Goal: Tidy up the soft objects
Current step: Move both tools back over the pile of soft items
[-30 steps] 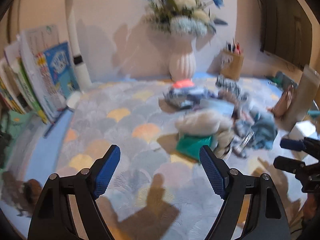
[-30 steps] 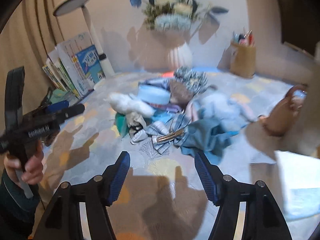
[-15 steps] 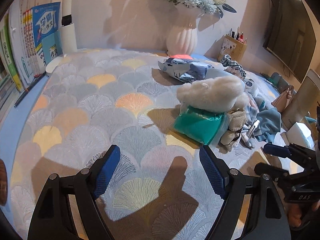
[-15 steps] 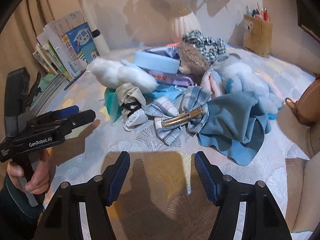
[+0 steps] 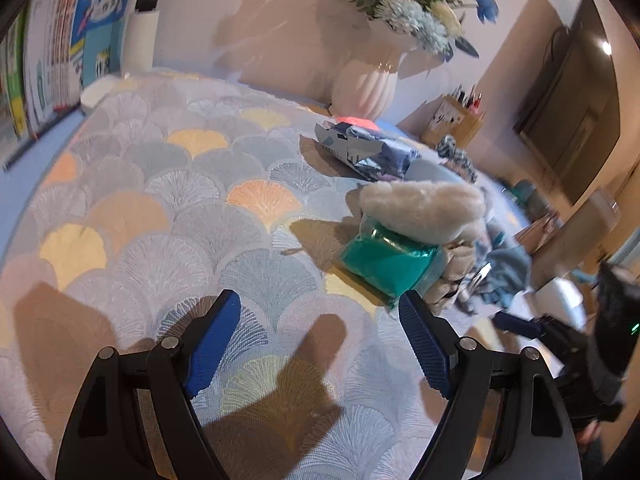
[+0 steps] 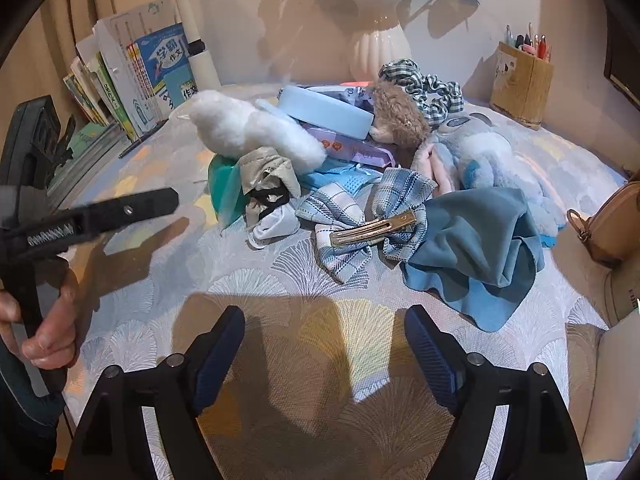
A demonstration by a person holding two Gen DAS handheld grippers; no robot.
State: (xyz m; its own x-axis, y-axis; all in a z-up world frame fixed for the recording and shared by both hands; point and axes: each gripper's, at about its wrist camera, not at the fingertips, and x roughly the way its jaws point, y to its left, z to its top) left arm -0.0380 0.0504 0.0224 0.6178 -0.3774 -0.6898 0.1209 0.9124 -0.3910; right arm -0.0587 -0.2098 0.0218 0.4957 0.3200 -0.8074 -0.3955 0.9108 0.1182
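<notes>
A heap of soft things lies on the patterned tablecloth (image 6: pixel 132 320). In the right wrist view I see a white fluffy plush (image 6: pixel 252 132), a green pouch (image 6: pixel 224 190), a plaid bow with a metal clip (image 6: pixel 368 220), a blue cloth (image 6: pixel 476 248), a pale blue plush (image 6: pixel 480 156), a brown plush (image 6: pixel 400 114) and a checked scrunchie (image 6: pixel 424 84). My right gripper (image 6: pixel 324 352) hovers in front of the bow, its jaws opening with nothing between them. My left gripper (image 5: pixel 320 340) is open and empty, just short of the green pouch (image 5: pixel 384 260) under the white plush (image 5: pixel 420 208).
A white vase of flowers (image 6: pixel 380 52) and a pen holder (image 6: pixel 520 80) stand at the back. Books (image 6: pixel 136 72) and a lamp post (image 6: pixel 196 40) line the left. A tan bag (image 6: pixel 616 220) sits at the right edge. A hand (image 6: pixel 48 328) grips the left tool.
Both grippers came down and closer to the heap. The left view rolled and now faces the green pouch. The right jaws have spread wider.
</notes>
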